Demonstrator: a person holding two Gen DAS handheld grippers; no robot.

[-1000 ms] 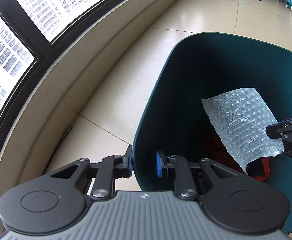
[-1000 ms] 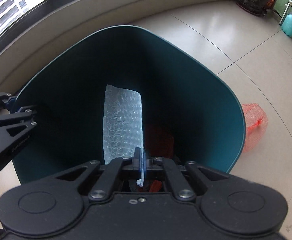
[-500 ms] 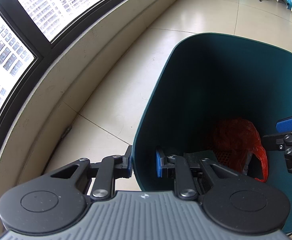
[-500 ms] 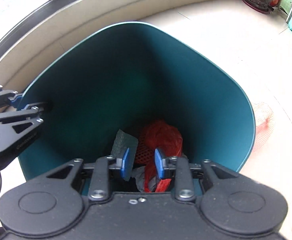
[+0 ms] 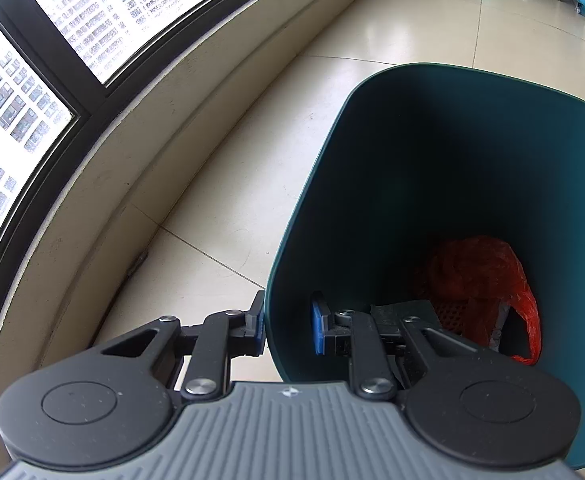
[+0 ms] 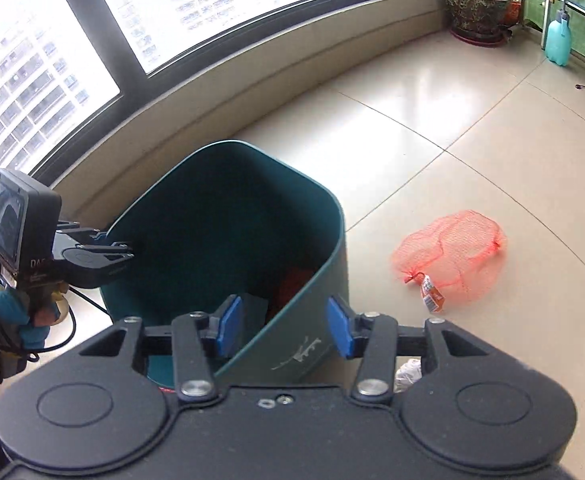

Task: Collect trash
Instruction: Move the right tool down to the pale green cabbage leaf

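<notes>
A dark teal trash bin [image 5: 432, 152] stands on the tiled floor; it also shows in the right wrist view [image 6: 332, 248]. My left gripper [image 5: 286, 330] straddles the bin's near rim, one pad outside and one inside; the outer pad touches the wall, the inner pad stands off it. Red plastic bag trash [image 5: 488, 280] and a grey-green sheet [image 5: 402, 310] lie at the bin's bottom. My right gripper [image 6: 284, 330] is open and empty above the bin's right edge. An orange mesh net bag [image 6: 452, 258] lies on the floor right of the bin.
A crumpled white scrap [image 6: 410, 374] lies on the floor by the right gripper. A curved low wall [image 5: 152, 128] under windows runs along the left. A potted plant [image 6: 476, 8] and a teal spray bottle [image 6: 558, 38] stand at the far right.
My right gripper let go of the bubble wrap sheet into the bin, opened wide, and drew back up and out of the bin. The left gripper has not moved.
</notes>
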